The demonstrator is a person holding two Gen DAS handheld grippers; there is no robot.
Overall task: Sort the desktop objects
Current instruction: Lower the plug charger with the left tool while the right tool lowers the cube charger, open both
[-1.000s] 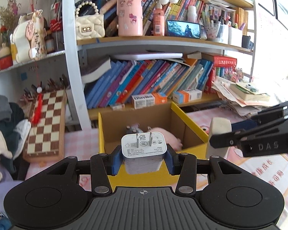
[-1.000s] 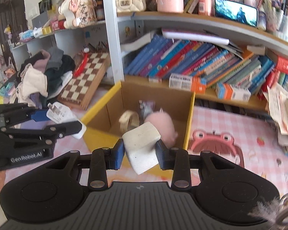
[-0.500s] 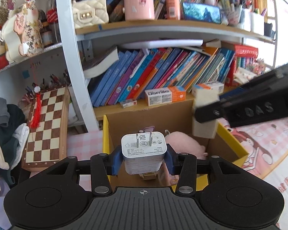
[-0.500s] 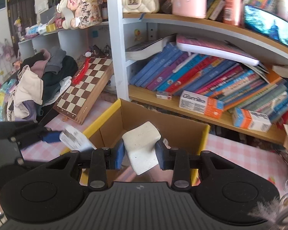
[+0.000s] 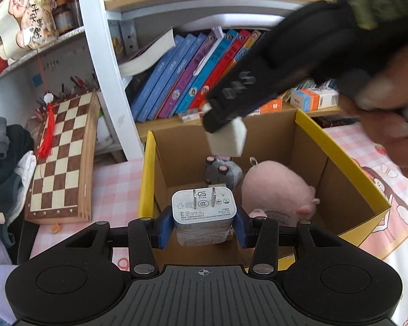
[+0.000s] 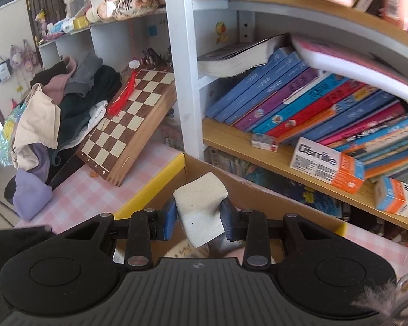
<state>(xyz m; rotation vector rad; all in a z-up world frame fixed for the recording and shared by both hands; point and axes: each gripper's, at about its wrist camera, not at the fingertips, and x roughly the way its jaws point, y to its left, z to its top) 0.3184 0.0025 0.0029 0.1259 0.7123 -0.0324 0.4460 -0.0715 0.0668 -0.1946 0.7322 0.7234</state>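
In the left wrist view, the left gripper (image 5: 203, 226) was clamped on a white charger plug (image 5: 203, 208), prongs up, held over the near edge of the yellow-rimmed cardboard box (image 5: 340, 160). Inside that box lay a pink plush toy (image 5: 277, 184) and a small grey toy (image 5: 222, 170), so part of the sorting looked done, while the plug was not yet in the box. Above the box's far half the right gripper (image 5: 225, 133) reached in from the right, holding a pale block (image 5: 225, 140) in the air. The plug's face carried small certification marks, including a CCC mark; its fine print was too small to read. Up and to the left of the box, a plush figure (image 5: 27, 21) on a shelf bore Chinese characters, seemingly 平安喜樂. In the right wrist view, the right gripper (image 6: 200, 220) was pinching the same pale block (image 6: 201, 212), squeezed in at its middle like a sponge, just above the box's yellow rim (image 6: 152, 187). Both held items were still to be let go into the box, as I judged it. On the shelf behind the box lay a white and orange carton (image 6: 326, 164) printed "usmile". Left of the box a chessboard (image 6: 127, 125) leaned on the desk.
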